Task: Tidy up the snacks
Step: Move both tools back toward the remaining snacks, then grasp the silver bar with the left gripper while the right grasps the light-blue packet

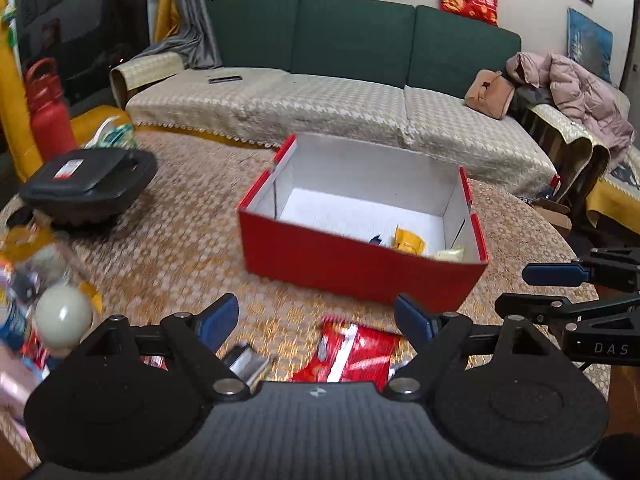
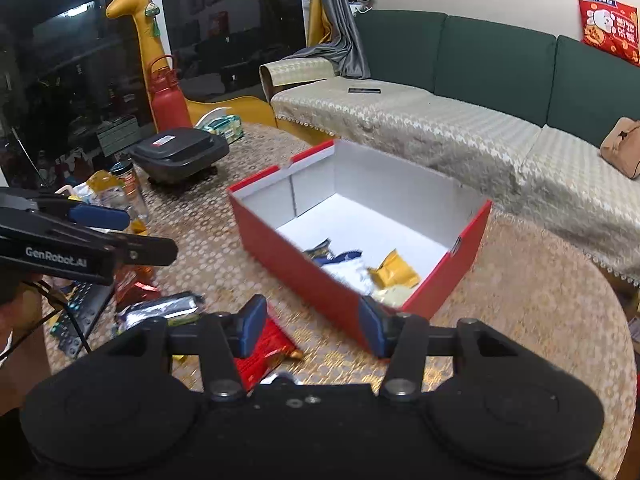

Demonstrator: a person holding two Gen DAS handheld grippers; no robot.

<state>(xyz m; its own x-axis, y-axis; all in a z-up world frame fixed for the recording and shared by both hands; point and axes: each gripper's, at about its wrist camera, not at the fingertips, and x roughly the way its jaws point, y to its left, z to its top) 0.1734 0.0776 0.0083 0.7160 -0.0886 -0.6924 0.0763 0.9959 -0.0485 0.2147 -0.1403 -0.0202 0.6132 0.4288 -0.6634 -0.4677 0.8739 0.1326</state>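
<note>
A red cardboard box (image 1: pixel 360 276) (image 2: pixel 304 280) with a white inside stands open on the round table. It holds a yellow packet (image 1: pixel 408 240) (image 2: pixel 394 270), a white packet (image 2: pixel 352 272) and a dark blue one. My left gripper (image 1: pixel 316 320) hovers before the box's near wall, open wide, nothing between its fingers. Below it on the cloth lies a red snack packet (image 1: pixel 352 354) (image 2: pixel 264 352). My right gripper (image 2: pixel 313 328) is open too and holds nothing, close to the box's near corner. Each gripper shows at the edge of the other's view.
A black lidded appliance (image 1: pixel 88 184) (image 2: pixel 180 152) and a red bottle (image 1: pixel 48 108) stand at the table's far left. Loose snacks (image 1: pixel 36 272), a silver packet (image 2: pixel 160 312) and a remote control (image 2: pixel 80 312) crowd the left side. A sofa (image 1: pixel 320 108) runs behind the table.
</note>
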